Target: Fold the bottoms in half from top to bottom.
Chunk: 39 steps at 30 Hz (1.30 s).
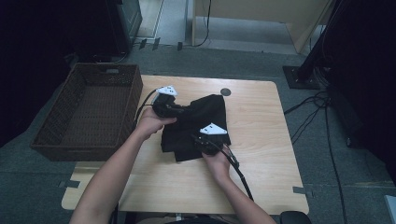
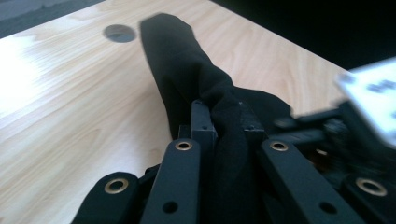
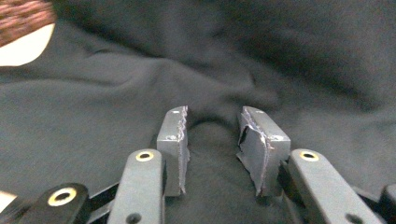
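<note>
Gripping fold of black garment (image 2: 187,79) between clamped jaws of left tool (image 2: 229,128); fabric rising in ridge ahead of that tool, toward dark round hole (image 2: 119,33) in worktop (image 2: 70,116). Pressing right tool (image 3: 212,135) down into same garment, jaws parted, cloth bunched in gap between pads (image 3: 175,135), not pinched. Lying crumpled on worktop between both tools, garment spread beyond right tool's tips. Standing beside left tool, off worktop's edge: brown wicker basket (image 1: 88,112).
</note>
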{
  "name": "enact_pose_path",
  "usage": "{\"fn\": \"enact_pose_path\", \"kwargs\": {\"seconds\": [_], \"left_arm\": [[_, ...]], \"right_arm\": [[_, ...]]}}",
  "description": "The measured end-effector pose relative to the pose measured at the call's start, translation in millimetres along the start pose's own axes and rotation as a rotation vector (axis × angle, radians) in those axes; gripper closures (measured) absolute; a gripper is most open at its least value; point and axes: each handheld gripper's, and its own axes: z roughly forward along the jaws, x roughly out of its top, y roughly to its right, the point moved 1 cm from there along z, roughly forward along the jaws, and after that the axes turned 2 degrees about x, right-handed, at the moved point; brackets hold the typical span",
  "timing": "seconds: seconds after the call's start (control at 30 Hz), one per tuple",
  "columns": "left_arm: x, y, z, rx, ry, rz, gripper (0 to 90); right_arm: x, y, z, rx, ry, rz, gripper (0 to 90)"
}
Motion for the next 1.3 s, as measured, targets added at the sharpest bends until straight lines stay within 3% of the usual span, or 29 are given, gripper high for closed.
{"fn": "enact_pose_path", "kwargs": {"seconds": [0.13, 0.2, 0.27, 0.4, 0.63, 0.77, 0.87, 0.97, 1.13, 1.3], "left_arm": [[-8.1, 7.2, 2.1, 0.007, -0.012, 0.027, 82.5], [-11.4, 5.0, 0.6, 0.015, 0.004, 0.005, 82.5], [-12.8, 2.6, -1.5, 0.017, 0.009, -0.008, 82.4], [-14.9, -1.0, -5.1, 0.021, 0.014, -0.032, 82.4], [-18.9, -8.6, -7.8, 0.029, 0.032, -0.068, 82.4], [-18.3, -9.3, -7.9, 0.03, 0.038, -0.07, 82.4], [-16.9, -8.9, -7.8, 0.031, 0.035, -0.059, 82.4], [-13.0, -8.7, -8.6, 0.036, 0.033, -0.049, 82.4], [-7.1, 2.8, -8.3, 0.035, 0.025, 0.007, 82.4], [-16.5, 18.2, -2.3, 0.017, -0.007, 0.048, 82.3]], "right_arm": [[6.4, 4.0, 8.9, -0.025, 0.007, 0.014, 58.1], [8.0, 4.1, 5.8, -0.021, 0.002, 0.028, 57.3], [10.1, 1.9, -4.2, -0.008, -0.009, 0.035, 56.9], [7.0, -9.1, -30.4, 0.019, 0.006, -0.022, 56.6], [-2.5, -18.1, -60.9, 0.064, -0.002, -0.012, 61.2], [-16.1, -15.7, -49.8, 0.057, -0.064, 0.022, 61.5], [-19.3, -14.2, -43.8, 0.053, -0.066, 0.055, 62.0], [-19.1, -14.1, -35.6, 0.031, -0.058, 0.048, 63.5], [-9.2, -15.8, -17.0, -0.009, -0.055, 0.036, 63.8], [-0.3, -12.9, -0.7, -0.017, -0.038, 0.09, 65.4]]}}
